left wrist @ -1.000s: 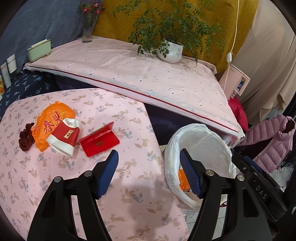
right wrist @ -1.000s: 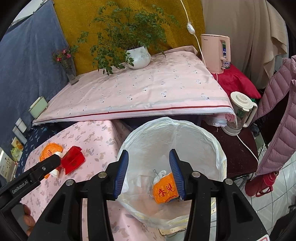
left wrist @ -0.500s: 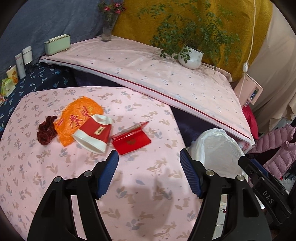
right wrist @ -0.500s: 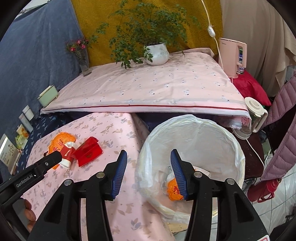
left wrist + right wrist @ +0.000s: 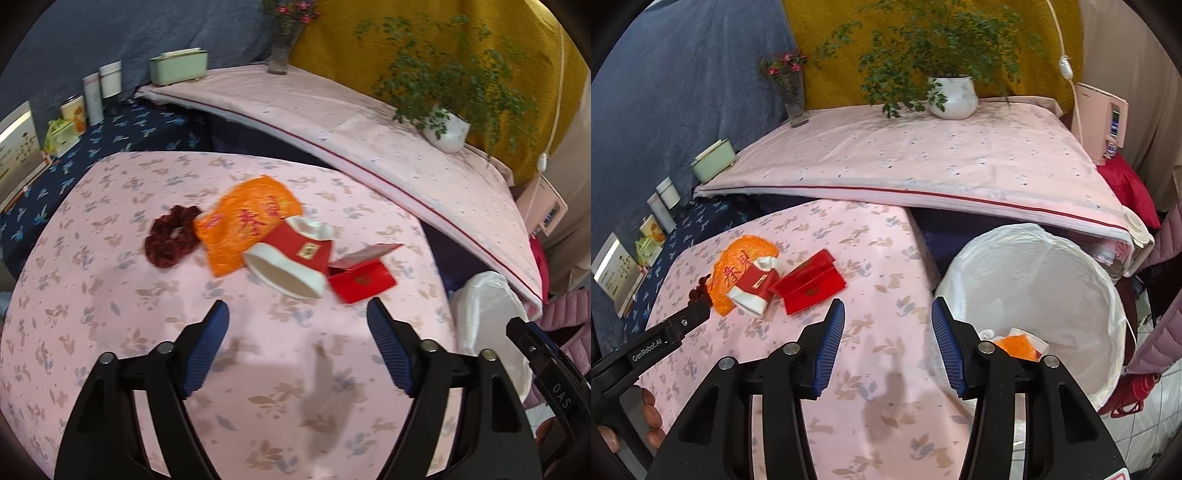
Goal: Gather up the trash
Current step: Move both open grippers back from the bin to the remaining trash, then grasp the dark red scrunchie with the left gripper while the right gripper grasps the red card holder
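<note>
On the pink floral table [image 5: 110, 288] lie a dark red scrunchie [image 5: 171, 236], an orange wrapper [image 5: 243, 218], a tipped red and white paper cup [image 5: 291, 258] and a red envelope [image 5: 360, 278]. My left gripper [image 5: 297, 314] hovers just short of the cup, its jaws opening with nothing between them. My right gripper [image 5: 888, 312] is open and empty above the table's right edge, beside the white-lined trash bin [image 5: 1052, 273], which holds an orange wrapper [image 5: 1015, 343]. The right wrist view also shows the cup [image 5: 753, 288] and the envelope [image 5: 809, 284].
A pink quilted surface [image 5: 923, 162] stands behind with a potted plant [image 5: 951, 96], a flower vase [image 5: 794, 99] and a green box [image 5: 714, 160]. Tins and cartons [image 5: 92, 96] line the dark blue cloth at left. A pink kettle [image 5: 1099, 122] and a purple jacket [image 5: 1160, 321] are at right.
Both grippers swung left from over the bin toward the table. The trash pile now lies straight ahead of my left gripper, whose jaws have widened. The bin slid to the right in both views.
</note>
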### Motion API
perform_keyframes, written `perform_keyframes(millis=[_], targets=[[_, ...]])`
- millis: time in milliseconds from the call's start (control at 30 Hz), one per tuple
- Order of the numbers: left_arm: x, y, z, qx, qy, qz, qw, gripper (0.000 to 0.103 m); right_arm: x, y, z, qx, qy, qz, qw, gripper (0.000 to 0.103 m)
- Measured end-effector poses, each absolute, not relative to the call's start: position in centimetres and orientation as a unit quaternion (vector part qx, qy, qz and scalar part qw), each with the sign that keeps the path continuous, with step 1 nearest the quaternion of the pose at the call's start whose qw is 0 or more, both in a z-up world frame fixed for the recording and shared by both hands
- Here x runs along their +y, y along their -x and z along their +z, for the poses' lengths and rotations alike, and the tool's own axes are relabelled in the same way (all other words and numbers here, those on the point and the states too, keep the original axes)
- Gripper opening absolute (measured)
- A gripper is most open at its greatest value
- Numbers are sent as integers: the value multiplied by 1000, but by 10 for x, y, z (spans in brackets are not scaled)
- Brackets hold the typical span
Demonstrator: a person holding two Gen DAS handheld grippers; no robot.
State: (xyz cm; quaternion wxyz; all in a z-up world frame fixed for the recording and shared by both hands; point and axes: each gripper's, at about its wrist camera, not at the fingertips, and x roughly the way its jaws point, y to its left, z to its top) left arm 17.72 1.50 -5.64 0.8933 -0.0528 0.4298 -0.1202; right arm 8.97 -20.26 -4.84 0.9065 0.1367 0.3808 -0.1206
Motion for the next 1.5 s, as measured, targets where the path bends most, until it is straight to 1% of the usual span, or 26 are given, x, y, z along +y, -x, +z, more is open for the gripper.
perform_keyframes(millis=[100, 233, 433, 567, 867, 1067, 1133, 1200, 1233, 1300, 1367, 1400, 1467, 1500], targets=[[38, -183, -64, 436, 63, -98, 892, 74, -187, -100, -54, 388, -132, -108, 906, 52], [67, -191, -71, 440, 71, -71, 892, 75, -167, -115, -60, 397, -131, -85, 904, 52], [105, -206, -83, 448, 85, -35, 889, 78, -144, -140, -68, 410, -141, -63, 899, 52], [123, -222, -89, 450, 94, -18, 888, 82, -135, -160, -75, 416, -146, -58, 896, 52], [140, -270, -108, 464, 104, -14, 880, 82, -133, -209, -99, 436, -170, -68, 881, 52], [147, -302, -123, 477, 128, -5, 869, 82, -134, -235, -117, 451, -179, -80, 871, 52], [149, -310, -129, 481, 132, -3, 867, 80, -134, -240, -123, 455, -181, -83, 868, 52], [150, -317, -136, 487, 137, -5, 862, 72, -133, -245, -129, 459, -185, -83, 865, 52], [149, -319, -139, 491, 138, -8, 860, 71, -133, -247, -132, 462, -186, -83, 863, 52], [147, -321, -144, 497, 138, -15, 857, 61, -132, -249, -137, 467, -188, -81, 860, 50], [143, -321, -148, 501, 131, -19, 855, 57, -129, -251, -142, 472, -187, -78, 858, 42], [140, -319, -149, 499, 126, -19, 857, 56, -128, -251, -144, 474, -187, -76, 857, 40], [138, -317, -149, 496, 122, -20, 859, 46, -126, -252, -148, 479, -187, -72, 855, 29], [137, -316, -149, 496, 125, -24, 859, 37, -126, -251, -150, 481, -188, -71, 854, 26]])
